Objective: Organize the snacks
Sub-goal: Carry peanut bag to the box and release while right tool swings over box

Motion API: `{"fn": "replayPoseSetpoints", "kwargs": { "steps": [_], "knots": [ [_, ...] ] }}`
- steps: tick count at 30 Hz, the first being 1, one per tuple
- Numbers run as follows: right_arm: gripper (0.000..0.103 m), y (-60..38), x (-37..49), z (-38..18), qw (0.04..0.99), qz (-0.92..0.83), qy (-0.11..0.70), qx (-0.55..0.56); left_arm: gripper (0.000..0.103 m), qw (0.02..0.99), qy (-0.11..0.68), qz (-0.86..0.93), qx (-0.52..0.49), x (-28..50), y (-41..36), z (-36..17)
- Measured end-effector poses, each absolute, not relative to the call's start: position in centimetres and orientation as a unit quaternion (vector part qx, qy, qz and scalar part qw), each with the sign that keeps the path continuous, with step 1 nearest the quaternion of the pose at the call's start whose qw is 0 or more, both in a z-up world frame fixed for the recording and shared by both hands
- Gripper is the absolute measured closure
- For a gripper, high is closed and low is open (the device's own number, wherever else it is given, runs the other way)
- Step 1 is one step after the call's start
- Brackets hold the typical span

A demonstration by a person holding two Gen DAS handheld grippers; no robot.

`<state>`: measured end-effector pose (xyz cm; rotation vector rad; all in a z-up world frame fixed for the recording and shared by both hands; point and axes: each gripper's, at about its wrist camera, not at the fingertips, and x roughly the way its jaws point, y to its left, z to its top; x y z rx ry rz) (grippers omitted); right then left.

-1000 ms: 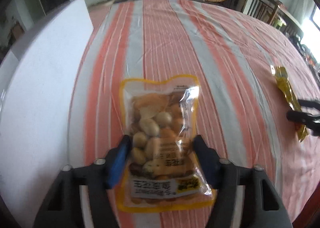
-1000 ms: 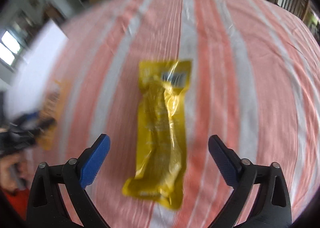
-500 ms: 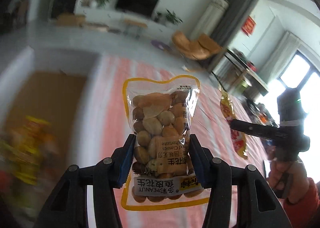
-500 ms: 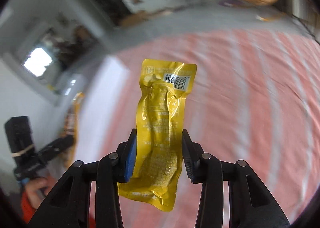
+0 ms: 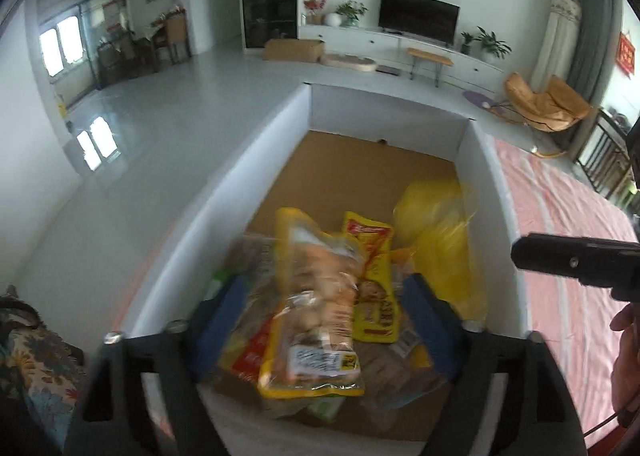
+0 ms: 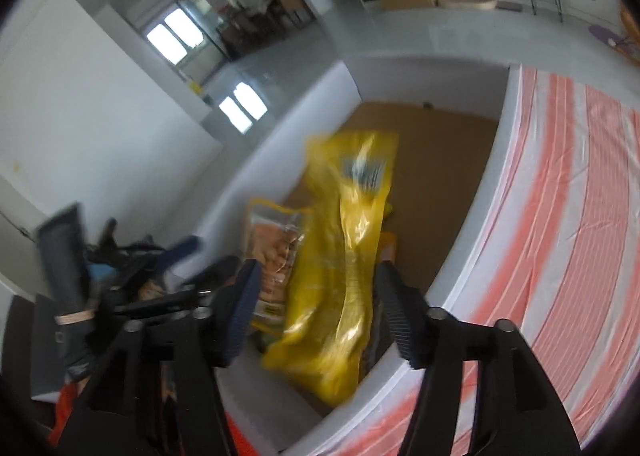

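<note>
Peanut packet (image 5: 316, 320), clear-fronted with a yellow border, lies blurred between the spread jaws of the left gripper (image 5: 328, 320), over the white-walled box (image 5: 472, 160); its long axis runs forward along the gripper fingers. The left jaws have just been opening, and the pads appear clear of the packet on both sides, so I judge it released and dropping into the box. Yellow pouch (image 6: 344, 256) hangs in the same manner between the parted jaws of the right gripper (image 6: 320, 308), long axis again forward, barcode end away from the gripper, above the near wall of the box. Those jaws have likewise just been opening; the pouch is blurred and, as far as can be told, no longer pinched. Other packets, including a red-and-yellow packet (image 5: 372, 280), already lie on the brown floor of the box. Striped cloth (image 6: 568, 216) on the counter runs along the right side of the box. Both gripper mouths point downward into the box, left one nearer its left wall.
</note>
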<state>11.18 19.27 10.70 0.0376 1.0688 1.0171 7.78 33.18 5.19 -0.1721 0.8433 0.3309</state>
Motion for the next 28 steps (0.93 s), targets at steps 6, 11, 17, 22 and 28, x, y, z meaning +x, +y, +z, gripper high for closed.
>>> {"fn": "replayPoseSetpoints", "kwargs": {
  "steps": [6, 11, 17, 22, 28],
  "knots": [
    [0.017, 17.4, 10.6, 11.8, 0.769, 0.444, 0.460, -0.026, 0.004, 0.911, 0.354, 0.193, -0.085, 6.3, 31.3, 7.2],
    [0.009, 15.7, 9.4, 14.5, 0.809, 0.417, 0.406, -0.081, 0.000, 0.910, 0.310, 0.250, -0.117, 4.0, 31.4, 8.7],
    [0.009, 16.8, 8.9, 13.7, 0.807, 0.406, 0.414, -0.117, 0.000, 0.892, 0.349, 0.278, -0.070, 3.5, 31.6, 7.3],
    [0.009, 17.5, 8.2, 12.5, 0.801, 0.403, 0.424, -0.128, 0.000, 0.893, 0.346, 0.281, -0.067, 3.2, 31.6, 7.3],
    [0.009, 17.9, 8.0, 11.6, 0.800, 0.401, 0.428, -0.127, 0.000, 0.892, 0.344, 0.287, -0.068, 2.3, 31.5, 7.6]
  ]
}}
